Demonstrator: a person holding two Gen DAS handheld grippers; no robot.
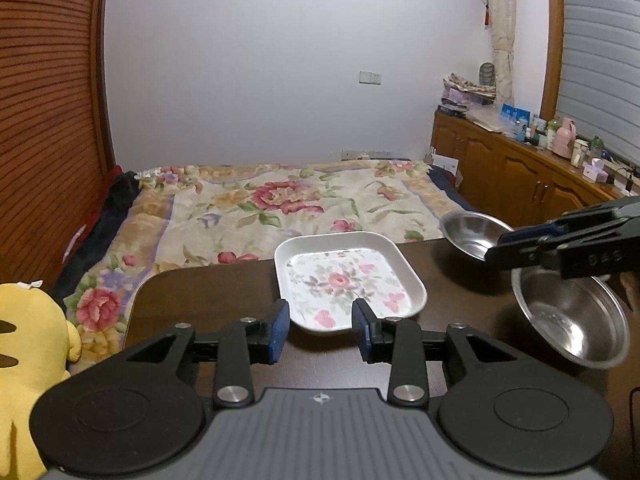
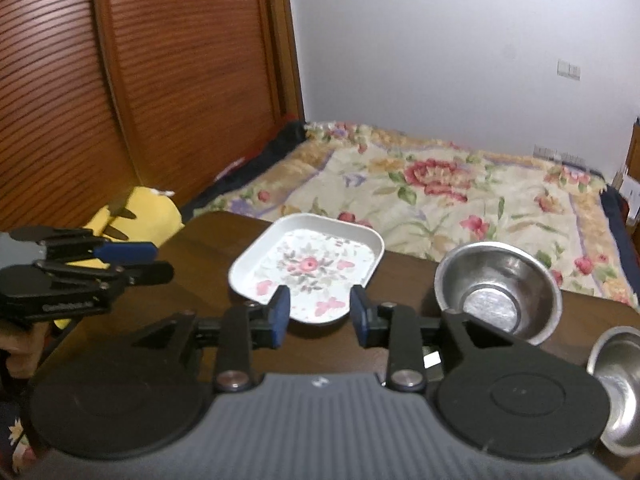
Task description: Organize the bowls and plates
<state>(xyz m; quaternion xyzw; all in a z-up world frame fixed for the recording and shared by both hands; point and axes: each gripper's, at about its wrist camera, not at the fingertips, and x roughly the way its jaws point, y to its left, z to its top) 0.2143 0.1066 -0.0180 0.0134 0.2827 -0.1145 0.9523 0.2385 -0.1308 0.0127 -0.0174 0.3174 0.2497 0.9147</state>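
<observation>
A white square plate with a pink flower print (image 1: 348, 280) (image 2: 308, 268) lies flat on the dark brown table (image 1: 208, 300). Two steel bowls stand upright to its right, the far bowl (image 1: 472, 236) (image 2: 496, 292) and the near bowl (image 1: 572, 332) (image 2: 620, 384). My left gripper (image 1: 322, 328) (image 2: 160, 261) hovers open above the table, to the left of the plate and short of it, holding nothing. My right gripper (image 2: 319, 314) (image 1: 498, 248) is open too and hangs above the gap between the two bowls. In each wrist view the plate's near edge shows between the blue pads.
A yellow plush toy (image 1: 28, 344) (image 2: 136, 216) sits off the table's left corner. Beyond the table lies a bed with a floral quilt (image 1: 280, 196). A slatted wooden wardrobe (image 2: 120, 80) stands on the left, and a cabinet with bottles (image 1: 560, 148) on the right.
</observation>
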